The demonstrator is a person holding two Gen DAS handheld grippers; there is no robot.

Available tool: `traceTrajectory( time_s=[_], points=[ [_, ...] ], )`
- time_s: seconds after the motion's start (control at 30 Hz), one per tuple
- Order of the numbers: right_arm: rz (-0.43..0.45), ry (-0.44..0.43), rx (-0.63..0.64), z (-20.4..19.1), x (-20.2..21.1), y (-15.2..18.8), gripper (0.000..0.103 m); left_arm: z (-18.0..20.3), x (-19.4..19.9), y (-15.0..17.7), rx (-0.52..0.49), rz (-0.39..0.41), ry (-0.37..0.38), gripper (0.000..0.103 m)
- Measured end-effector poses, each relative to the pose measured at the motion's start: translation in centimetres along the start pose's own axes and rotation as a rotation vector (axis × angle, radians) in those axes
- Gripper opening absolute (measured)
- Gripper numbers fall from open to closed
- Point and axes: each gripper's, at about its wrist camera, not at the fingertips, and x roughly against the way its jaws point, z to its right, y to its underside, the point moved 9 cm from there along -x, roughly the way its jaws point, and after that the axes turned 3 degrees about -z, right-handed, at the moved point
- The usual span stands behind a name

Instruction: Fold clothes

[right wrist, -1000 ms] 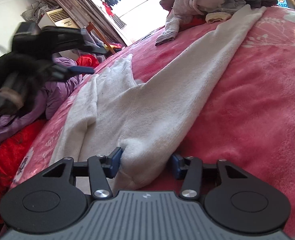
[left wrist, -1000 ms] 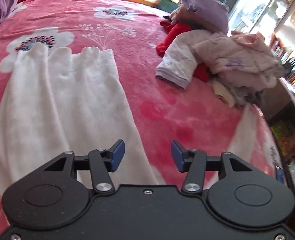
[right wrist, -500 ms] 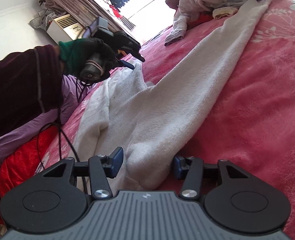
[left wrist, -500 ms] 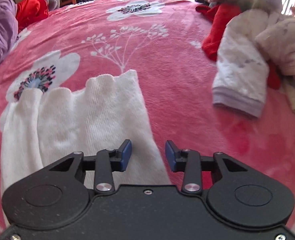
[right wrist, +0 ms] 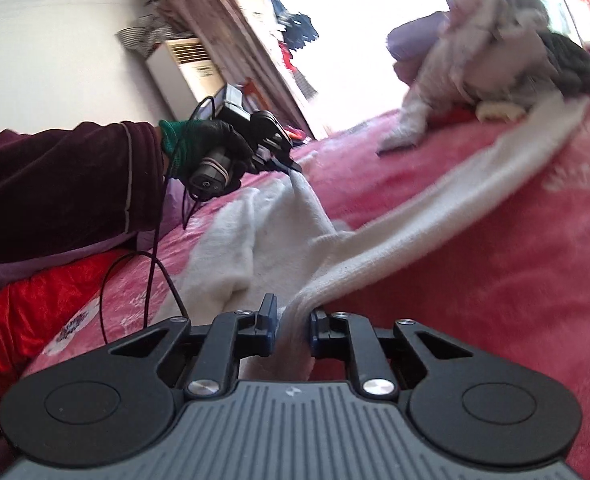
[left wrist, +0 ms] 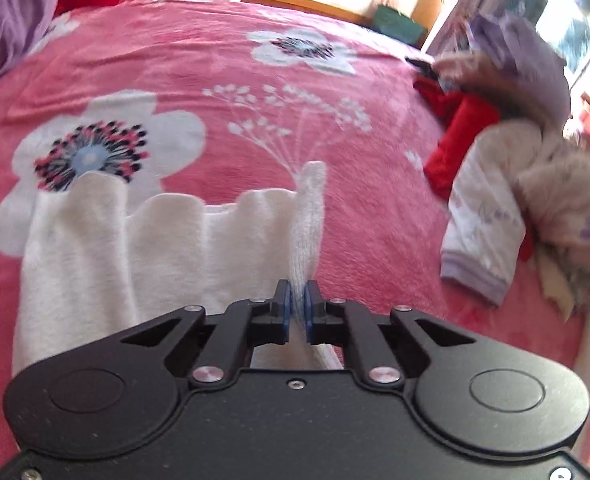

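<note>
the right gripper [right wrist: 291,326] is closing, its jaws pinching a bunched fold of the white garment [right wrist: 255,240]. the left gripper [left wrist: 296,312] is clenched on the garment's waist edge, which stands up in a thin ridge. the garment lies spread on the pink blanket [left wrist: 215,80]. beyond, a gloved hand [right wrist: 211,148] holds the left gripper; a clothes pile [left wrist: 535,184] sits far right

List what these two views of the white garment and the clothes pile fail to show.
- White garment, left wrist view: its near part is hidden under the left gripper body.
- Same garment, right wrist view: the far end runs under the clothes pile, so its tip is hidden.
- Clothes pile, both views: motion blur; single items cannot be told apart.
- Right gripper: the fabric bunch hides its pad faces.
</note>
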Motion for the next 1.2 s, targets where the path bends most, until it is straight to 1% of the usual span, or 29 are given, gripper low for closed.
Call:
traceTrajectory(
  time_s=[0.1, 0.2, 0.33, 0.4, 0.47, 0.53, 0.6, 0.67, 0.73, 0.77, 0.83, 0.97, 1.03, 1.1, 1.17, 1.2],
  points=[
    [-0.005, -0.025, 0.112, -2.1, -0.5, 0.1, 0.017, -2.4, 1.0, -0.2, 0.033, 0.017, 0.014, 0.006],
    [-0.039, -0.069, 0.225, -4.6, -1.2, 0.9, 0.017, -4.2, 1.3, -0.1, 0.074, 0.026, 0.043, 0.006],
    [-0.092, -0.099, 0.368, -7.4, -2.0, 2.4, 0.017, -5.7, 0.8, 0.2, 0.086, 0.027, 0.037, 0.006],
    [-0.116, -0.102, 0.406, -8.0, -2.4, 3.0, 0.017, -6.5, 0.3, 0.7, 0.085, 0.024, 0.029, 0.006],
    [-0.138, -0.105, 0.420, -8.4, -2.6, 3.3, 0.017, -7.2, 0.1, 1.0, 0.096, 0.032, 0.032, 0.006],
    [-0.145, -0.103, 0.433, -8.5, -2.5, 3.4, 0.017, -7.5, 0.5, 1.2, 0.116, 0.046, 0.053, 0.006],
    [-0.145, -0.097, 0.444, -8.6, -2.4, 3.5, 0.017, -7.5, 1.2, 1.1, 0.113, 0.069, 0.067, 0.006],
    [-0.133, -0.098, 0.455, -9.0, -2.1, 3.4, 0.017, -7.5, 2.1, 0.9, 0.133, 0.106, 0.090, 0.006],
    [-0.147, -0.100, 0.463, -9.0, -2.4, 3.7, 0.017, -7.5, 3.4, 0.7, 0.149, 0.156, 0.116, 0.006],
    [-0.159, -0.097, 0.466, -8.8, -2.7, 4.0, 0.017, -7.2, 4.5, 0.5, 0.157, 0.191, 0.154, 0.006],
    [-0.171, -0.095, 0.463, -8.6, -2.9, 4.3, 0.017, -6.5, 6.3, 0.0, 0.115, 0.225, 0.172, 0.006],
    [-0.162, -0.093, 0.440, -8.4, -3.1, 4.3, 0.017, -6.4, 6.1, -0.4, 0.081, 0.189, 0.121, 0.006],
    [-0.139, -0.081, 0.410, -8.0, -2.8, 3.8, 0.017, -5.8, 5.3, -0.5, 0.064, 0.166, 0.105, 0.006],
    [-0.097, -0.065, 0.375, -7.5, -2.2, 3.0, 0.016, -4.1, 4.3, -0.8, 0.060, 0.145, 0.125, 0.005],
    [-0.052, -0.041, 0.339, -6.9, -1.5, 2.1, 0.012, -1.0, 3.2, -1.4, 0.036, 0.127, 0.174, 0.005],
    [-0.027, -0.022, 0.321, -6.4, -1.0, 1.6, 0.011, 0.5, 2.6, -1.8, 0.024, 0.117, 0.198, 0.006]
  ],
)
